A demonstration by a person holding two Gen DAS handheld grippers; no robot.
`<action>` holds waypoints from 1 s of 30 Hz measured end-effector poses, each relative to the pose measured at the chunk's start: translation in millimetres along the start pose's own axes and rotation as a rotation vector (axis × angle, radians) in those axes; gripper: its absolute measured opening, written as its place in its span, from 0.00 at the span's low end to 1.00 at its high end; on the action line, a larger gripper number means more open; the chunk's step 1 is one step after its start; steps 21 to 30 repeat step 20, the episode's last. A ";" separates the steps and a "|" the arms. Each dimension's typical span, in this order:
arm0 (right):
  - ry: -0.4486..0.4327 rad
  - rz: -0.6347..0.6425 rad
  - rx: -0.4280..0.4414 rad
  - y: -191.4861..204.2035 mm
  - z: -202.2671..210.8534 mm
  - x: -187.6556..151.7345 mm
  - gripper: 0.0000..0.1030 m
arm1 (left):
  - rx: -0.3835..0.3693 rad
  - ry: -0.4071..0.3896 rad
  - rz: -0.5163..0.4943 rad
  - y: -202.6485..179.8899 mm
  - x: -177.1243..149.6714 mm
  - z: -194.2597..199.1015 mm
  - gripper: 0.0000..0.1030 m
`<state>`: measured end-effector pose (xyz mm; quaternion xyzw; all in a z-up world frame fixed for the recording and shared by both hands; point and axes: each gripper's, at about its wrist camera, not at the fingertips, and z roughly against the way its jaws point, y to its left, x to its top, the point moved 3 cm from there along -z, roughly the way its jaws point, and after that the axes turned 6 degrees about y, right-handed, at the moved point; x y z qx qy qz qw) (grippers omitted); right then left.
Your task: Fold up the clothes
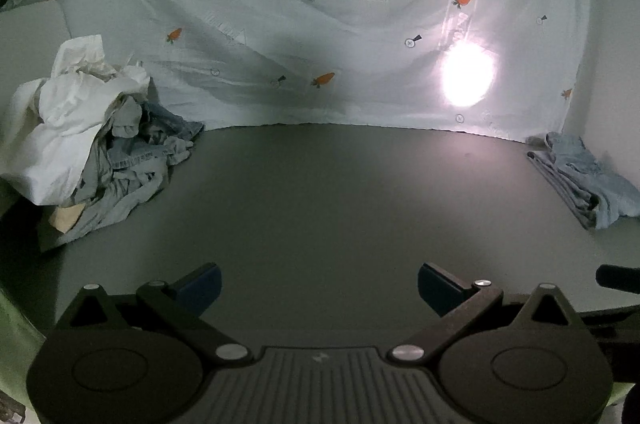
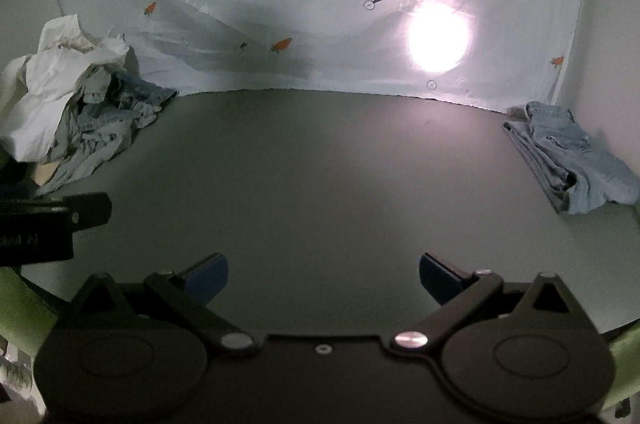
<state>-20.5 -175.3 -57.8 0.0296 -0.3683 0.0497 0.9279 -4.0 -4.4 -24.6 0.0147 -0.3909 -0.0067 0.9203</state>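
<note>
A heap of crumpled clothes [image 1: 104, 151], white, grey and denim, lies at the far left of the grey table [image 1: 320, 191]; it also shows in the right wrist view [image 2: 84, 115]. A folded stack of light denim [image 1: 588, 179] sits at the far right, also in the right wrist view [image 2: 568, 155]. My left gripper [image 1: 320, 288] is open and empty, low over the table's near side. My right gripper [image 2: 324, 278] is open and empty too, beside the left one, whose body shows at the left [image 2: 52, 224].
A pale sheet with carrot prints [image 1: 320, 23] hangs behind the table, with a bright light spot [image 1: 466, 75] shining through it. Green fabric [image 2: 20, 308] edges the near left side.
</note>
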 end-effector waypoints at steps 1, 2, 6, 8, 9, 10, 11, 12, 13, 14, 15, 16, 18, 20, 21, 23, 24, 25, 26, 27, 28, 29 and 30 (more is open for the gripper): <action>0.002 0.002 0.002 1.1 0.5 -1.2 1.00 | -0.001 0.001 0.000 0.5 -1.1 0.6 1.00; 0.003 0.003 0.005 2.0 1.1 -2.2 1.00 | 0.001 0.001 -0.003 0.1 -1.8 1.3 1.00; 0.006 0.010 0.008 3.6 3.7 -4.8 1.00 | 0.004 -0.004 -0.011 -2.9 -4.3 5.2 1.00; 0.006 0.013 0.009 4.2 5.5 -6.2 1.00 | 0.005 -0.003 -0.013 -4.6 -5.5 6.4 1.00; 0.005 0.014 0.009 4.4 6.3 -6.8 1.00 | 0.004 -0.002 -0.014 -5.4 -6.3 6.8 1.00; 0.005 0.015 0.009 4.6 7.0 -7.3 1.00 | 0.004 -0.001 -0.013 -5.8 -7.0 7.2 1.00; 0.004 0.016 0.010 5.2 7.9 -8.0 1.00 | 0.004 0.000 -0.013 -6.2 -7.7 7.7 1.00; 0.003 0.017 0.010 5.9 8.7 -8.7 1.00 | 0.003 0.001 -0.013 -6.5 -8.4 8.1 1.00; 0.003 0.019 0.012 6.4 9.5 -9.3 1.00 | 0.004 0.000 -0.012 -6.4 -8.9 8.7 1.00; 0.002 0.020 0.013 6.5 10.3 -9.8 1.00 | 0.005 0.000 -0.011 -6.3 -9.3 9.3 1.00; 0.002 0.021 0.014 6.2 11.0 -10.0 1.00 | 0.006 0.000 -0.010 -6.2 -9.8 9.9 1.00; 0.002 0.023 0.015 5.9 11.8 -10.3 1.00 | 0.006 -0.001 -0.009 -6.0 -10.3 10.5 1.00; 0.000 0.024 0.013 5.8 13.0 -10.7 1.00 | 0.005 -0.004 -0.008 -5.8 -11.2 12.3 1.00; -0.003 0.028 0.012 6.5 14.0 -11.0 1.00 | 0.006 -0.006 -0.009 -4.9 -12.3 13.9 1.00; -0.003 0.028 0.012 6.5 14.0 -11.0 1.00 | 0.006 -0.006 -0.009 -4.9 -12.3 13.9 1.00; -0.003 0.028 0.012 6.5 14.0 -11.0 1.00 | 0.006 -0.006 -0.009 -4.9 -12.3 13.9 1.00; -0.003 0.028 0.012 6.5 14.0 -11.0 1.00 | 0.006 -0.006 -0.009 -4.9 -12.3 13.9 1.00; -0.003 0.028 0.012 6.5 14.0 -11.0 1.00 | 0.006 -0.006 -0.009 -4.9 -12.3 13.9 1.00; -0.003 0.028 0.012 6.5 14.0 -11.0 1.00 | 0.006 -0.006 -0.009 -4.9 -12.3 13.9 1.00; -0.003 0.028 0.012 6.5 14.0 -11.0 1.00 | 0.006 -0.006 -0.009 -4.9 -12.3 13.9 1.00; -0.003 0.028 0.012 6.5 14.0 -11.0 1.00 | 0.006 -0.006 -0.009 -4.9 -12.3 13.9 1.00; -0.003 0.028 0.012 6.5 14.0 -11.0 1.00 | 0.006 -0.006 -0.009 -4.9 -12.3 13.9 1.00; -0.003 0.028 0.012 6.5 14.0 -11.0 1.00 | 0.006 -0.006 -0.009 -4.9 -12.3 13.9 1.00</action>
